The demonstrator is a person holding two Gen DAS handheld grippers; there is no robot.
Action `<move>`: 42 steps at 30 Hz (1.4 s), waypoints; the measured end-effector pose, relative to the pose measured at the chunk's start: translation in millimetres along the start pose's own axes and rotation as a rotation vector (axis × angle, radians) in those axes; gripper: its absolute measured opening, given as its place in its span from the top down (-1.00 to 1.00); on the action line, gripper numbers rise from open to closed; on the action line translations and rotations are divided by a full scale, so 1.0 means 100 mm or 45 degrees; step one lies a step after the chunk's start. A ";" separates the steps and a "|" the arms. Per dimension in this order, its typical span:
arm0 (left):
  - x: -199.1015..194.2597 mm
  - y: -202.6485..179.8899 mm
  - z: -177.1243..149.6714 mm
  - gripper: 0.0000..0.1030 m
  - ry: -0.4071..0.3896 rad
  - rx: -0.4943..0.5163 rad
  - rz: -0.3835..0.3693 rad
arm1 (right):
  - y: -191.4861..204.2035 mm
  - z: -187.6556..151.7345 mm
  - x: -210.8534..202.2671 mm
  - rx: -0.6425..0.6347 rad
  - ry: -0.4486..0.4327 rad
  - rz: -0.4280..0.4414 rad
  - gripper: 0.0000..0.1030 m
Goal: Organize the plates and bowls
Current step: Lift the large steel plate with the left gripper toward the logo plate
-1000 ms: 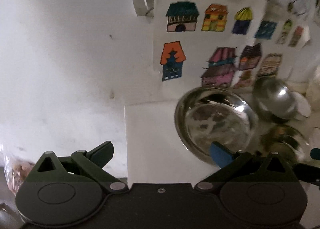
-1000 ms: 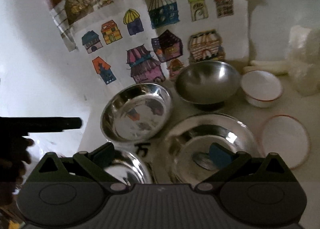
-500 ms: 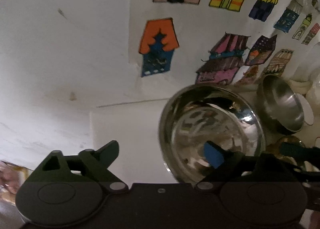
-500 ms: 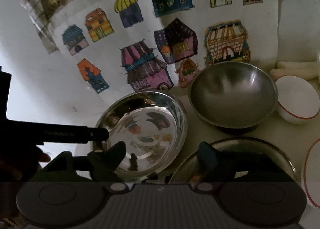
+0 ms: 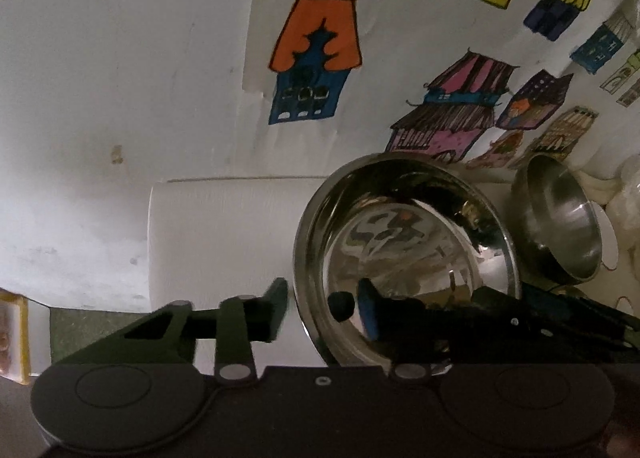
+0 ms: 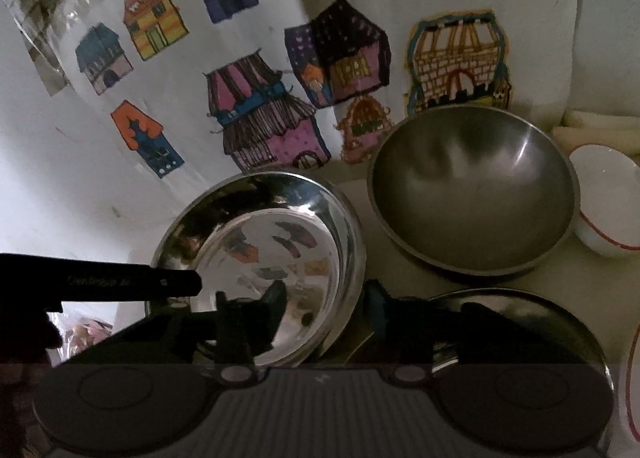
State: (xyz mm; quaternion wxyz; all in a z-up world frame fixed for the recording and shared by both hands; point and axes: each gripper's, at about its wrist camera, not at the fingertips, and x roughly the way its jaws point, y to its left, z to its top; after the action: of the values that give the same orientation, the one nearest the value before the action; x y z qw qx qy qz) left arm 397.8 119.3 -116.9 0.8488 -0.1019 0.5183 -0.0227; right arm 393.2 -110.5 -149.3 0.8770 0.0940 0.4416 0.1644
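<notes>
Closing both grippers on one shiny steel bowl [image 6: 272, 258]: left gripper [image 5: 320, 306] straddling its rim at nine o'clock, right gripper [image 6: 324, 306] at three o'clock, pads not visibly pressing yet. Sitting left of a matte steel bowl [image 6: 472, 194]. Probably light, stiff, slippery; best pinched at the rim.

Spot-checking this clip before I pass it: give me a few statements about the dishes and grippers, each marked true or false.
1. The matte bowl is empty. True.
2. The white bowl has a blue rim. False: the rim is red.
3. The shiny plate sits inside the matte bowl. False: it is beside it.
4. The left gripper and the right gripper each have the shiny plate's rim between their fingers. True; both are closing.
5. The drawings behind show animals. False: they show houses.
</notes>
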 end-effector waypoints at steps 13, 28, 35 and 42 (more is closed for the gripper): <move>-0.06 0.00 -0.05 0.72 -0.025 -0.016 0.023 | -0.06 -0.09 -0.09 0.020 -0.026 -0.012 0.68; -0.72 -0.12 -0.42 0.72 -0.134 0.052 -0.040 | 0.07 -0.20 -0.78 -0.047 -0.091 0.007 0.66; -0.99 -0.18 -0.78 0.71 -0.143 0.127 -0.001 | 0.17 -0.58 -1.01 -0.093 -0.077 0.028 0.63; -1.02 -0.17 -1.13 0.71 -0.076 0.146 0.047 | 0.23 -1.00 -1.09 -0.097 0.000 0.030 0.61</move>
State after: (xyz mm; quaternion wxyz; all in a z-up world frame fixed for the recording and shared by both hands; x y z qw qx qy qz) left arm 251.9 100.7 -74.0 0.8687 -0.0441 0.4923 -0.0338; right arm 247.4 -128.1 -120.3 0.8779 0.0656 0.4339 0.1915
